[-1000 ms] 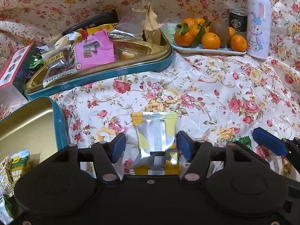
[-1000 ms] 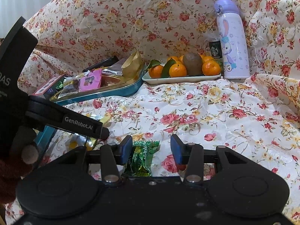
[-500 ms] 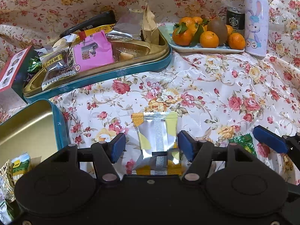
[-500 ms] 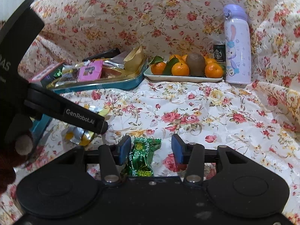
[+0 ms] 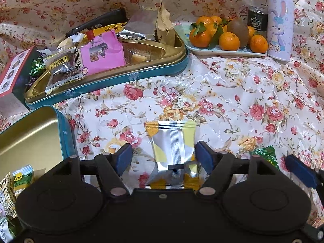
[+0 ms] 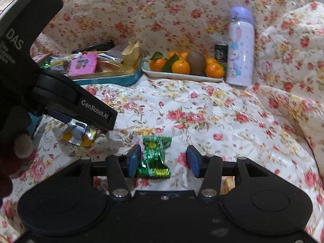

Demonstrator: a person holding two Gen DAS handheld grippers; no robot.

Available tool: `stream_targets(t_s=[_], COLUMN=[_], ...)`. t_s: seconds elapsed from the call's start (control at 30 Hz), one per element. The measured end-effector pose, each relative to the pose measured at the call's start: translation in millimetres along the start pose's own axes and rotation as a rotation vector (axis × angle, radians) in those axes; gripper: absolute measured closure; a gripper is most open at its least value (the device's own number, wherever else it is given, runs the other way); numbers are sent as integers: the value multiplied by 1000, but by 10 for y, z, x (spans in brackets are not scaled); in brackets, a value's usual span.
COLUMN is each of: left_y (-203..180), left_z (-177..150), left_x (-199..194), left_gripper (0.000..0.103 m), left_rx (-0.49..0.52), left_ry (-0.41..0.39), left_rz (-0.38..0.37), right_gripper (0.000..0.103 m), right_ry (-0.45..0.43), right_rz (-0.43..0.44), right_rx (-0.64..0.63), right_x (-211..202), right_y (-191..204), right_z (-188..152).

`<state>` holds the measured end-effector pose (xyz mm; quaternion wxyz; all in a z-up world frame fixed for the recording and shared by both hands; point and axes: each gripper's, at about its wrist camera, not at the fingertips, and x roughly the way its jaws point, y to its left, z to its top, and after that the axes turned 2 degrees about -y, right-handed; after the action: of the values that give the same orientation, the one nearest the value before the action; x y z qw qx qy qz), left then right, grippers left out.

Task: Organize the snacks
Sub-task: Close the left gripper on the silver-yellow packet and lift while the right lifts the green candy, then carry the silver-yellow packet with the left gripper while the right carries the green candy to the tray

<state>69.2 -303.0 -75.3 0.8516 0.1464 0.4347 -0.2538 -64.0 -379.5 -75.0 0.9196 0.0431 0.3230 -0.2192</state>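
A silver and yellow snack packet point(image 5: 172, 151) lies flat on the floral cloth between the open fingers of my left gripper point(image 5: 164, 158); it also shows in the right wrist view point(image 6: 78, 134) under the left gripper's body. A green foil candy point(image 6: 155, 156) lies between the open fingers of my right gripper point(image 6: 164, 160), close to the left fingertip; its corner shows in the left wrist view point(image 5: 264, 155). A teal tin point(image 5: 178, 64) at the back holds several wrapped snacks. A second teal tin point(image 5: 64, 125) at the near left holds a few packets.
A plate of tangerines and a kiwi point(image 5: 222, 36) stands at the back right, with a Starbucks can point(image 5: 256, 20) and a purple rabbit bottle point(image 5: 280, 20) beside it. A red-edged box point(image 5: 12, 73) sits at the far left. Floral cloth rises behind and to the right.
Both grippers have moved slightly forward and lower over their snacks. The right gripper's view has tilted down, so the green candy now sits deeper between its fingers. Nothing has been gripped.
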Motion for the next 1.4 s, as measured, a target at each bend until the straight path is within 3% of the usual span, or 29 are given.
stream_targets(t_s=[0.1, 0.23, 0.43, 0.8, 0.9, 0.97, 1.13, 1.4], left_y=[1, 0, 3, -7, -34, -81, -151, 49], left_z=[-1, 0, -2, -19, -42, -53, -54, -108], left_x=[1, 1, 1, -20, -60, -103, -133, -281], left_gripper=[29, 29, 29, 31, 41, 55, 59, 60], left_rx=[0, -3, -4, -18, -12, 2, 7, -90], left_ry=[0, 3, 2, -12, -28, -33, -30, -6], left_rz=[0, 1, 1, 7, 1, -8, 12, -82], right_gripper=[54, 69, 71, 72, 72, 72, 72, 72], right_ry=[-4, -16, -9, 27, 22, 19, 23, 11], right_rz=[-27, -75, -71, -72, -73, -73, -71, -72], right_rx=[44, 115, 231, 246, 247, 250, 272, 306], right_x=[-60, -126, -252, -489, -511, -521, -515, -550], right_y=[32, 81, 53, 22, 11, -1, -38, -105], right_z=[-36, -84, -121, -211, -225, -229, -231, -223])
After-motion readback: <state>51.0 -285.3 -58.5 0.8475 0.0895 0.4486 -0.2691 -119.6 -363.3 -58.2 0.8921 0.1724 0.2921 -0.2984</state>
